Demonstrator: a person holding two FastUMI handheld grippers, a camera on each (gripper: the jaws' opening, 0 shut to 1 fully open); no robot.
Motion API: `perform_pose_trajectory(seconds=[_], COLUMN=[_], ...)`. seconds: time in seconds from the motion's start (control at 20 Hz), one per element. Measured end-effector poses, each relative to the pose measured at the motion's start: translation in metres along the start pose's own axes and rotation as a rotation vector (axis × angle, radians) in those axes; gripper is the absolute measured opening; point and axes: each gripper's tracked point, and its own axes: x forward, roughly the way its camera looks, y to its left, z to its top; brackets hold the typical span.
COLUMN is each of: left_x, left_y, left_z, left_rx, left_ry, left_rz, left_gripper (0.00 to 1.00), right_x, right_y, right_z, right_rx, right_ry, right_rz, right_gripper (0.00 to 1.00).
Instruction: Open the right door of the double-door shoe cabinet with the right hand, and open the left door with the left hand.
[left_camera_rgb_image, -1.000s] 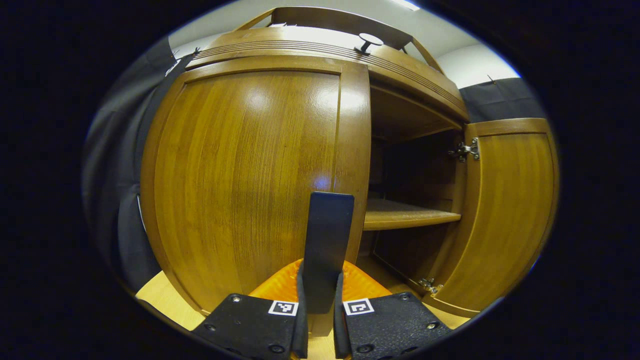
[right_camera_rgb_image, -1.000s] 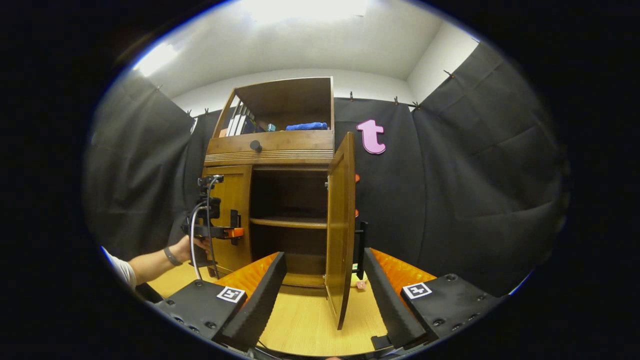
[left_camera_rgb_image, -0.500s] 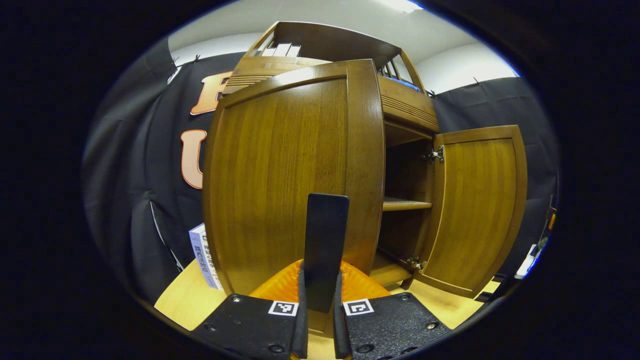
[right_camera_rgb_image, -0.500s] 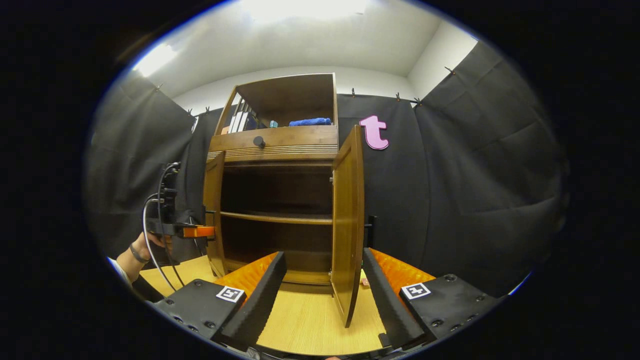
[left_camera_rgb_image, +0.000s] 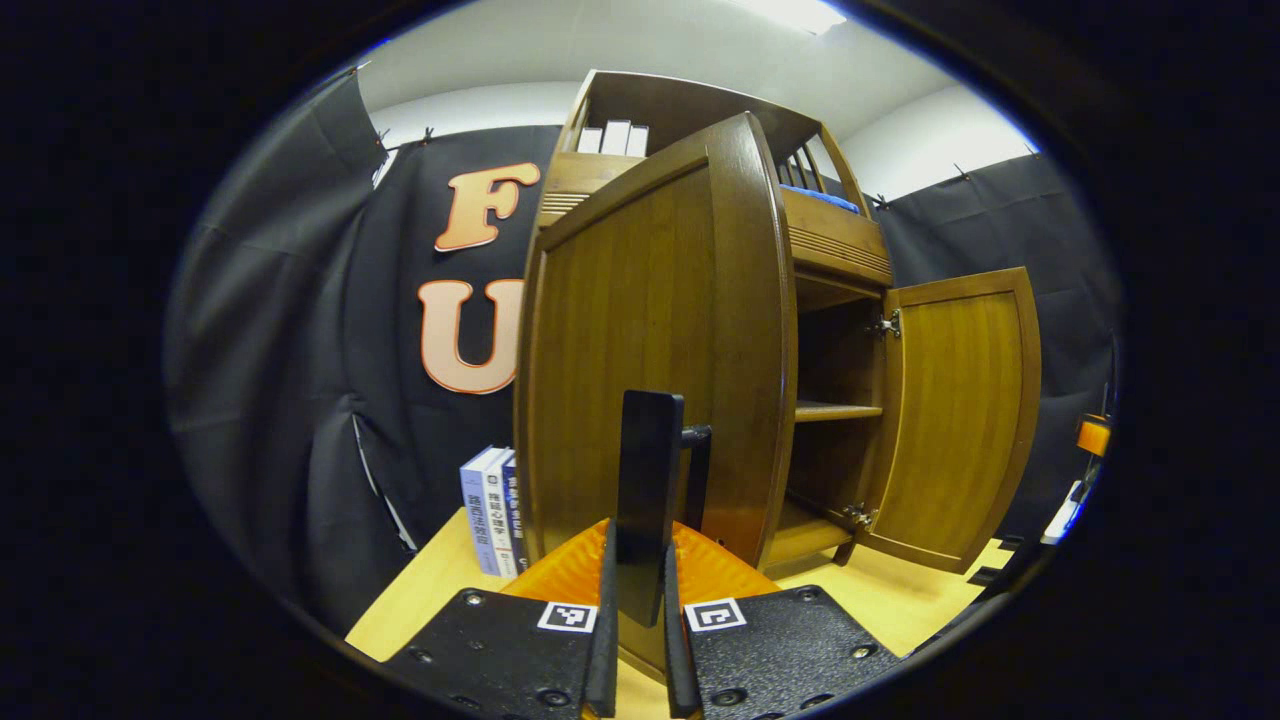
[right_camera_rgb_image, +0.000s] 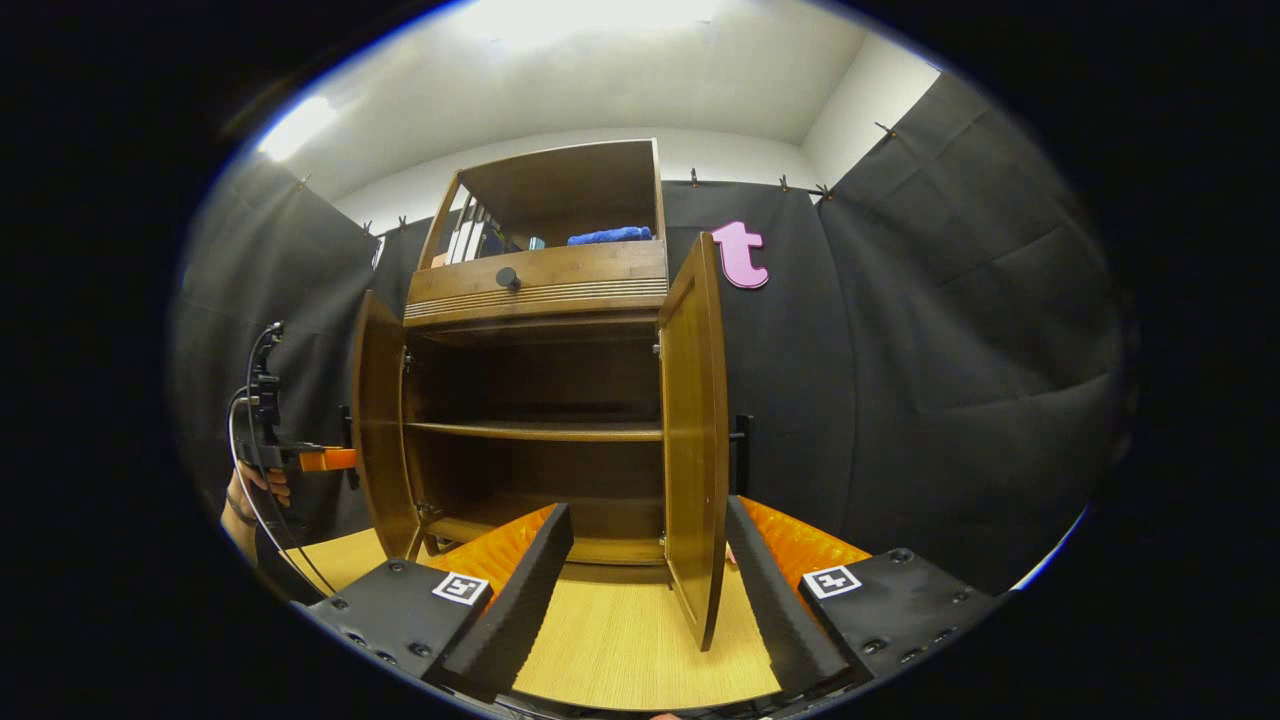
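Note:
The wooden shoe cabinet stands with both doors swung out. In the left gripper view my left gripper is shut on the black bar handle of the left door, which stands wide open. The right door hangs open beyond the bare shelf. In the right gripper view my right gripper is open, and the right door stands edge-on ahead between its fingers, ungripped. Its black handle sticks out to the right. The left door has the left gripper and a hand beside it.
Upright books stand on the light wooden floor beside the cabinet's left side. A drawer with a dark knob sits above the doors. A blue cloth and more books lie in the top shelf. Black cloth walls surround the booth.
The left door has swung from nearly shut to wide open, pulled by my left gripper on its handle. My right gripper stays open near the right door.

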Motion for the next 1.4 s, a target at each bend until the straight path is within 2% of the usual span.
perform_pose_trajectory(seconds=[0.1,0.25,0.35,0.4,0.5,0.6,0.65,0.85,0.9,0.95,1.0,1.05,1.15,1.2,1.3,1.35,1.4], left_x=[-0.010,-0.025,-0.019,-0.021,-0.020,-0.021,-0.021,-0.022,-0.025,-0.028,-0.031,-0.035,-0.044,-0.050,-0.065,-0.071,-0.078], left_y=[0.023,0.070,0.075,0.076,0.084,0.083,0.081,0.088,0.090,0.092,0.093,0.092,0.092,0.092,0.093,0.096,0.097], left_z=[0.006,0.027,0.025,0.024,0.025,0.024,0.024,0.021,0.022,0.020,0.018,0.016,0.015,0.015,0.017,0.017,0.017], left_rx=[-0.003,0.036,0.017,0.008,0.009,0.012,0.024,0.064,0.069,0.070,0.069,0.066,0.064,0.068,0.078,0.084,0.085], left_ry=[-0.029,-0.113,-0.103,-0.095,-0.087,-0.086,-0.089,-0.089,-0.090,-0.090,-0.089,-0.088,-0.087,-0.090,-0.104,-0.106,-0.111], left_rz=[0.042,0.156,0.126,0.114,0.091,0.047,0.020,-0.033,-0.042,-0.050,-0.057,-0.063,-0.064,-0.062,-0.049,-0.034,-0.027], left_gripper=[0.19,0.16,0.00,0.05,0.06,0.09,0.09,0.11,0.11,0.11,0.11,0.11,0.11,0.11,0.11,0.11,0.11], right_x=[0.005,0.012,0.016,0.018,0.022,0.024,0.025,0.029,0.030,0.030,0.030,0.030,0.031,0.030,0.030,0.030,0.031], right_y=[-0.003,-0.003,-0.004,-0.005,-0.006,-0.008,-0.010,-0.017,-0.018,-0.019,-0.020,-0.020,-0.018,-0.018,-0.019,-0.019,-0.019], right_z=[-0.005,-0.014,-0.018,-0.019,-0.021,-0.023,-0.024,-0.028,-0.028,-0.028,-0.027,-0.027,-0.026,-0.027,-0.028,-0.029,-0.028], right_rx=[-0.006,0.009,0.023,0.029,0.043,0.063,0.074,0.093,0.093,0.094,0.095,0.097,0.097,0.094,0.089,0.088,0.086], right_ry=[0.010,0.032,0.042,0.045,0.048,0.047,0.051,0.061,0.058,0.055,0.052,0.052,0.051,0.051,0.051,0.052,0.052], right_rz=[-0.009,-0.017,-0.021,-0.025,-0.032,-0.038,-0.040,-0.059,-0.064,-0.068,-0.072,-0.072,-0.072,-0.071,-0.071,-0.071,-0.071], right_gripper=[0.98,1.00,1.00,1.00,1.00,0.94,0.99,1.00,0.94,0.98,1.00,0.89,0.89,0.98,0.98,0.89,0.89])
